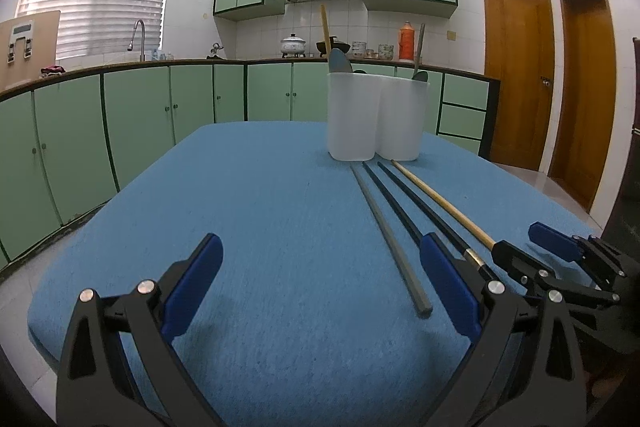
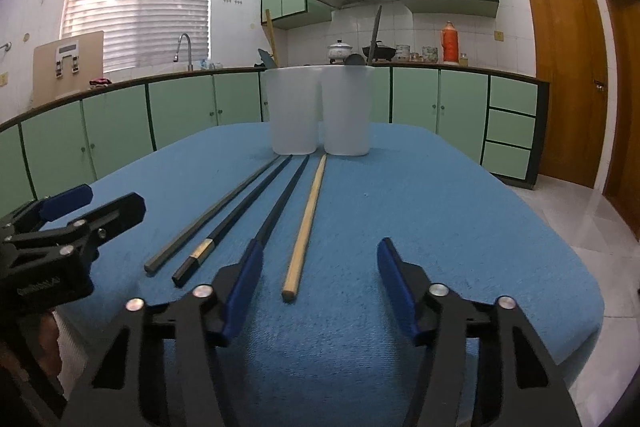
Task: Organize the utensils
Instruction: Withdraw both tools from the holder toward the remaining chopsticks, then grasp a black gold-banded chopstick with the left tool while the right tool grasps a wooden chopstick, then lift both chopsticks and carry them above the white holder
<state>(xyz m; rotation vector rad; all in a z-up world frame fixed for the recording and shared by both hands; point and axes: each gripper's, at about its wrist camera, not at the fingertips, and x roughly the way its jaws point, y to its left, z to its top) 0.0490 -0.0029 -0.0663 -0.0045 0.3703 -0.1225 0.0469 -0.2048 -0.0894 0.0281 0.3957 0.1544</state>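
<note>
Several chopsticks lie side by side on the blue cloth, pointing at a white two-part holder [image 1: 376, 115] [image 2: 320, 107]: a grey chopstick [image 1: 390, 239] [image 2: 208, 215], two black chopsticks [image 1: 394, 203] [image 2: 280, 203] and a wooden chopstick [image 1: 440, 201] [image 2: 306, 223]. My left gripper [image 1: 320, 267] [image 2: 96, 203] is open, low over bare cloth just left of the grey one. My right gripper [image 2: 320, 279] [image 1: 528, 241] is open around the near end of the wooden chopstick, its pads not touching it. A spatula and a ladle stand in the holder.
The blue-covered table [image 1: 260, 207] has rounded edges that drop to a tiled floor on both sides. Green kitchen cabinets [image 1: 160, 115] run behind it, and wooden doors [image 1: 516, 67] stand at the right.
</note>
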